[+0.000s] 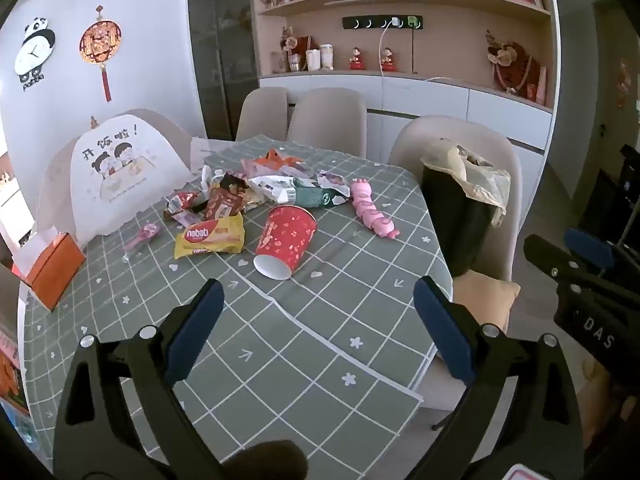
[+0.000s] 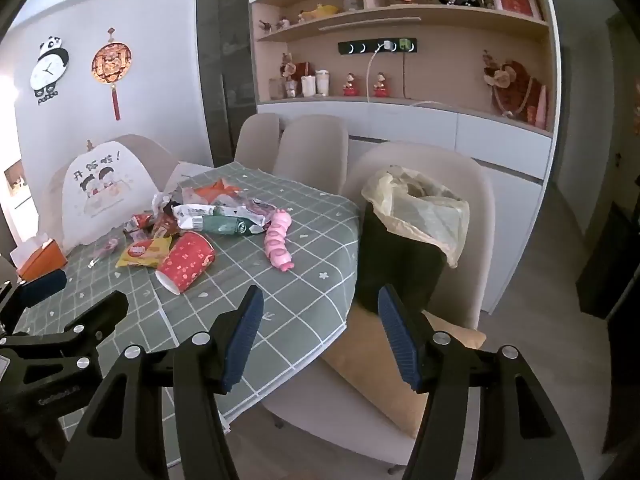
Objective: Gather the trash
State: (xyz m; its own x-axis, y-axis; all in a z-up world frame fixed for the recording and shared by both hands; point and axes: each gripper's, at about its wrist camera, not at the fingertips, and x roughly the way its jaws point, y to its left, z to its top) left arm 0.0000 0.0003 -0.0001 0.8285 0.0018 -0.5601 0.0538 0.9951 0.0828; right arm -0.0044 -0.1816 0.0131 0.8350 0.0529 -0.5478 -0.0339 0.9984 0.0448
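Observation:
A pile of snack wrappers point(image 1: 256, 192) lies on the green checked tablecloth point(image 1: 304, 344). In front of it are a yellow Nabati wrapper point(image 1: 210, 236) and a red paper cup point(image 1: 286, 242) on its side. A pink caterpillar toy point(image 1: 372, 208) lies to the right. A black bin with a yellowish bag point(image 1: 460, 208) stands on the chair at the table's right. My left gripper point(image 1: 316, 320) is open and empty above the near part of the table. My right gripper point(image 2: 320, 328) is open and empty over the table's right edge, near the bin point(image 2: 404, 256). The cup point(image 2: 186, 262) also shows in the right wrist view.
An orange tissue box point(image 1: 50, 268) and a white domed food cover point(image 1: 124, 176) stand at the table's left. Beige chairs point(image 1: 326, 120) ring the table. A yellow cushion point(image 1: 486, 298) lies on the bin's chair. A shelf unit point(image 1: 400, 52) lines the back wall.

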